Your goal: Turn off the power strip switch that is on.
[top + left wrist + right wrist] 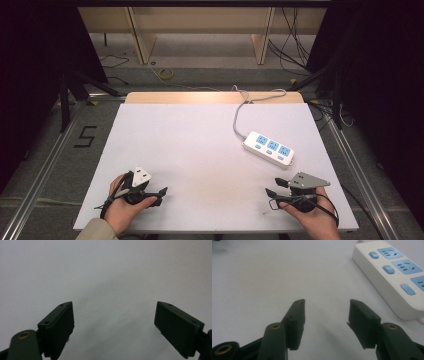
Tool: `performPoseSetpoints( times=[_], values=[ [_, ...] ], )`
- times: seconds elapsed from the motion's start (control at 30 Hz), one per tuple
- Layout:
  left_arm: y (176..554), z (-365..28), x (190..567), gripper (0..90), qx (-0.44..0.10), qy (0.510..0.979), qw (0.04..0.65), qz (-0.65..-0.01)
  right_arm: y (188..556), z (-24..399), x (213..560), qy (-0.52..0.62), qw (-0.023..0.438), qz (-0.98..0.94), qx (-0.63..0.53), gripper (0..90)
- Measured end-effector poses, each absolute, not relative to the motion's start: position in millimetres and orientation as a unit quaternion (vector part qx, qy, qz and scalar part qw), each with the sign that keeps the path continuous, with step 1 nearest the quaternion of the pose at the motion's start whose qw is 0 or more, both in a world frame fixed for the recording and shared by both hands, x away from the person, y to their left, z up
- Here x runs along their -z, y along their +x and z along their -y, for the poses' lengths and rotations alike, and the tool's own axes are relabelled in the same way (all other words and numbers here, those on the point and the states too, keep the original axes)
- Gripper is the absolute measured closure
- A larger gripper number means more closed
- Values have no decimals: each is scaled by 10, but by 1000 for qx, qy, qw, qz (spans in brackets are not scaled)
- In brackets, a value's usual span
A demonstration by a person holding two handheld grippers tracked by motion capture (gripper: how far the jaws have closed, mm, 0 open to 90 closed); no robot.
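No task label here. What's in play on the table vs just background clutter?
Likely in play: power strip with its grey cord; left tool and right tool, both open and empty.

Background: wooden shelf, yellow cable coil, floor cables, "5" floor mark.

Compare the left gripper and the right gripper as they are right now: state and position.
The left gripper has its jaws spread wider than those of the right gripper. The left gripper sits at the near left of the table with bare surface ahead; the right gripper sits near right, closer to the power strip, which shows beside its jaws. Both are open, empty, hand-held and low over the table.
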State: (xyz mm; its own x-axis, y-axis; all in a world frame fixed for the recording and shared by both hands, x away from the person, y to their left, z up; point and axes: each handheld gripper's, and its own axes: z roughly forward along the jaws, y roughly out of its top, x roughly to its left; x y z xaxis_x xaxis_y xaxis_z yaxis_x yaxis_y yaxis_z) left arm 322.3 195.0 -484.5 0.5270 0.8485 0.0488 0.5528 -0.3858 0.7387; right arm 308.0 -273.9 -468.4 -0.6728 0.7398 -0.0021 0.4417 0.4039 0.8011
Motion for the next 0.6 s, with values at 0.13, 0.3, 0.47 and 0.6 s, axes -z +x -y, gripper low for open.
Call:
performPoseSetpoints(
  times=[0.13,0.3,0.47,0.6],
  values=[
    [3219,-1938,4845,160,-216,805,343,-433,3078,2761,4678,360,188,-819,-405,516],
    [3208,-1949,4843,160,-216,805,342,-434,3084,2785,4640,359,200,-822,-395,603],
    [3218,-1942,4847,160,-215,804,344,-435,3096,2793,4623,356,203,-828,-383,727],
    [3220,-1936,4847,160,-215,806,343,-432,3118,2804,4622,351,205,-835,-371,814]
  ],
)
